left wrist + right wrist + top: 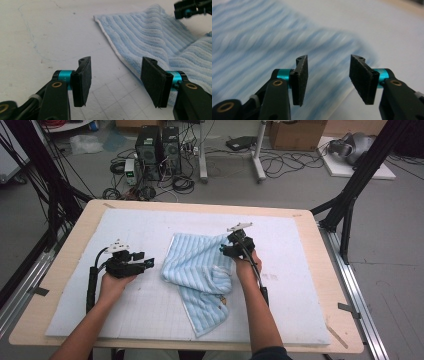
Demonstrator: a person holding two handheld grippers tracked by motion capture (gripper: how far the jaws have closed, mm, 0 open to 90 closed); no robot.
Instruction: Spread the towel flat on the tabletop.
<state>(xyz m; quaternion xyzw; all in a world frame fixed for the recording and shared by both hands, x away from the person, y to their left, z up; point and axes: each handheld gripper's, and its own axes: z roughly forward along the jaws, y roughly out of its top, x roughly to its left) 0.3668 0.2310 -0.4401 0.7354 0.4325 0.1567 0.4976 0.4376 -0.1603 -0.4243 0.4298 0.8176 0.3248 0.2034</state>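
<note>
Blue towel (200, 270) lies between left gripper (146, 263) and right gripper (226, 250).

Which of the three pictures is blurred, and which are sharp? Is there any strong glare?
Right gripper view: the blue striped towel is smeared by motion blur, while the right gripper stays sharp. Left gripper view: towel ribs and the white mat grid are crisp. High view: even, soft light, no strong glare, slightly low detail.
</note>
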